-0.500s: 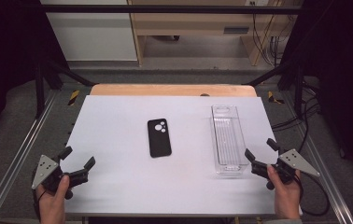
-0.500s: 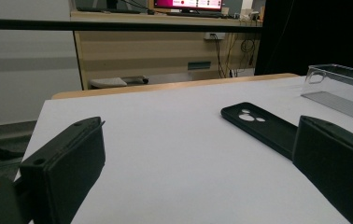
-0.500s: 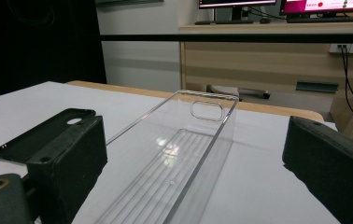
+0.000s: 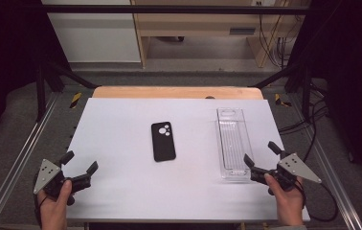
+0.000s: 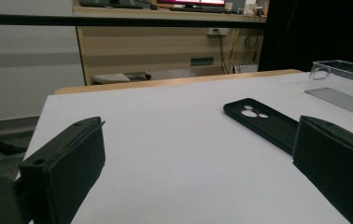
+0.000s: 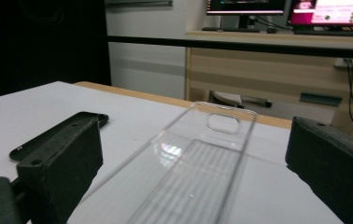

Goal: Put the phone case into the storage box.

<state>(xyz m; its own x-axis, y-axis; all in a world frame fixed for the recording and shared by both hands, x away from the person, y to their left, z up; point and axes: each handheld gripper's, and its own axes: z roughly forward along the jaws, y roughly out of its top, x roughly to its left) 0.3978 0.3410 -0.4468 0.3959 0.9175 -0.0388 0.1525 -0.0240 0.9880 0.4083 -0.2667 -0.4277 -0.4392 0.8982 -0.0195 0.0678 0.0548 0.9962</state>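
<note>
Nothing has been picked up yet. This looks like the very start of the job, with both hands waiting at the near edge of the white table (image 4: 121,191).

A black phone case (image 4: 163,141) lies flat in the middle of the table, with its camera holes at the far end. To the right of the black phone case, a little way off, lies a clear plastic tray (image 4: 233,143), long and thin, also flat on the table.

The right gripper (image 4: 260,160) sits just past the near end of the clear plastic tray, very close to it. Its two black jaws are spread wide apart and hold nothing. In the right gripper view the tray stretches away right between the jaws, so this gripper is lined up with it.

The left gripper (image 4: 79,162) is well away from the black phone case, down at the near left corner. Its jaws are spread wide too, with nothing in them. In the left gripper view the black phone case (image 5: 263,122) lies ahead and off to the right.

I think the right gripper goes first. It needs to slide forward a bit, get one jaw on each side of the tray's near end, and squeeze gently, because the plastic is thin and slippery. The left gripper would have to travel much farther to reach the black phone case.
</note>
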